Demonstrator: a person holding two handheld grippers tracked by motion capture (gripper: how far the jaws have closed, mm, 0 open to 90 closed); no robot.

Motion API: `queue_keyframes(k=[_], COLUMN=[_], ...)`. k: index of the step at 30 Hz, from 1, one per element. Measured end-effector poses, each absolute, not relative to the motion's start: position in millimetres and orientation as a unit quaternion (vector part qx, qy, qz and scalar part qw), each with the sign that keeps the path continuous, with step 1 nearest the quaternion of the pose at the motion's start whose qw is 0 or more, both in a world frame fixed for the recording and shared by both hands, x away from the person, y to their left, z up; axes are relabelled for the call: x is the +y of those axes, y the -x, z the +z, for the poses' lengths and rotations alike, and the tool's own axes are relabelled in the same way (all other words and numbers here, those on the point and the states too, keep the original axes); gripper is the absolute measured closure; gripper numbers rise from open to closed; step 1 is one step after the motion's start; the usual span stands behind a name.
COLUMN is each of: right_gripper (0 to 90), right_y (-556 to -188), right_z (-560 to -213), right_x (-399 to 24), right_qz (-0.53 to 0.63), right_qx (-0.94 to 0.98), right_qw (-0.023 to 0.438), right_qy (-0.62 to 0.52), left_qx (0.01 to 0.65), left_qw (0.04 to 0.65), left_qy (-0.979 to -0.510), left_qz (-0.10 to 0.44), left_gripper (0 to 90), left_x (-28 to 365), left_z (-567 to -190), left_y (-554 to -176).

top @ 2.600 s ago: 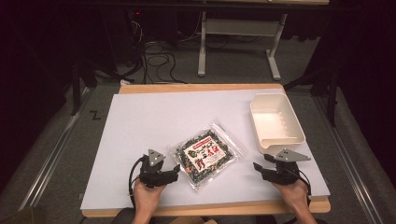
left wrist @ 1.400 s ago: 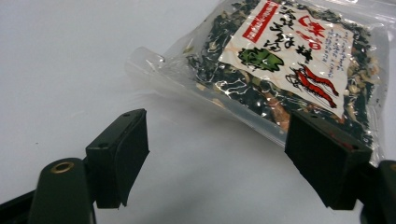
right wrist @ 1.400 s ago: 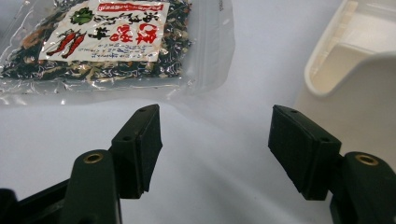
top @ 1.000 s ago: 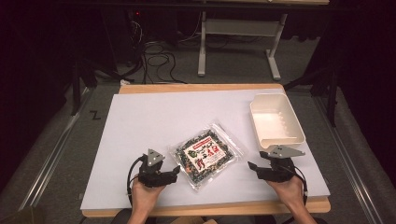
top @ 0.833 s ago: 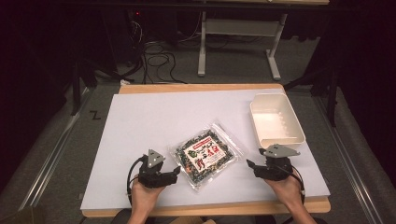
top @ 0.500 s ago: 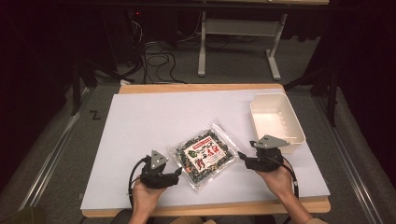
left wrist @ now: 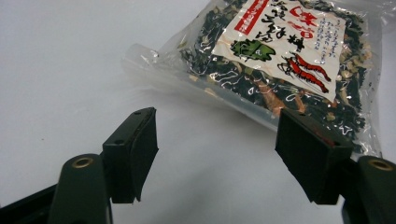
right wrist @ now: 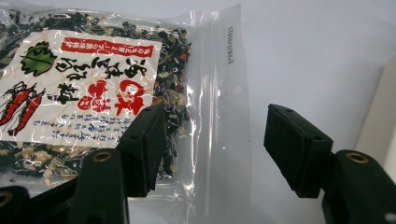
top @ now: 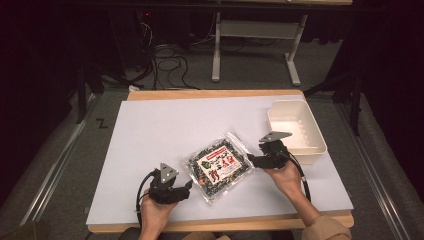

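A clear packet of dried food [top: 218, 165] lies flat near the worktop's [top: 150, 130] front edge, about midway along it. The left tool [top: 186, 189], jaws apart and just reopening a little, sits at its near-left corner, gripping nothing. The right tool [top: 252, 160] straddles the packet's right sealed edge, jaws wide. A white tray [top: 295, 107] stands at the right edge.

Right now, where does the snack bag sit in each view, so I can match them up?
High view: snack bag lies at centre front of the white mat.
Left gripper view: bag fills the upper right, beyond the open tongs.
Right gripper view: bag fills the left, its clear edge between the tongs.
Shared landmark: the bag's white shrimp label.
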State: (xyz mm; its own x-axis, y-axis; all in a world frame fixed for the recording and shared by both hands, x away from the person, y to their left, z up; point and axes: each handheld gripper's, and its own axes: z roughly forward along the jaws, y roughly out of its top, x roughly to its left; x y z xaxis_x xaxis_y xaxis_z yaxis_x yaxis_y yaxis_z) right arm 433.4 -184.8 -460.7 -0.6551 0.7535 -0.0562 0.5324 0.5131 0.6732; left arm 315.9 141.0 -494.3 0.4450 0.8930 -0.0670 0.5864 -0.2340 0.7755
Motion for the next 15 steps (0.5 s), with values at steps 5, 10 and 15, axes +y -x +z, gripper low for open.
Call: queue_keyframes(k=[5, 10, 15], right_gripper=[37.9, 36.0, 33.2], right_y=[-445.5, -460.4, -471.6], right_z=[-464.4, -468.2, -474.7], right_x=[-173.6, -170.4, -165.4], right_qz=[0.292, 0.288, 0.264], right_qx=[0.859, 0.851, 0.854], right_qw=[0.162, 0.139, 0.121], right_qy=[-0.388, -0.417, -0.432], left_qx=[0.483, 0.491, 0.494], left_qw=[0.380, 0.385, 0.393], left_qy=[-0.764, -0.755, -0.745], left_qz=[0.198, 0.202, 0.216], left_gripper=[28.6, 27.1, 28.4], left_x=[134.1, 137.0, 137.2], left_z=[-495.3, -496.3, -494.0], left_y=[-319.9, -322.7, -323.3])
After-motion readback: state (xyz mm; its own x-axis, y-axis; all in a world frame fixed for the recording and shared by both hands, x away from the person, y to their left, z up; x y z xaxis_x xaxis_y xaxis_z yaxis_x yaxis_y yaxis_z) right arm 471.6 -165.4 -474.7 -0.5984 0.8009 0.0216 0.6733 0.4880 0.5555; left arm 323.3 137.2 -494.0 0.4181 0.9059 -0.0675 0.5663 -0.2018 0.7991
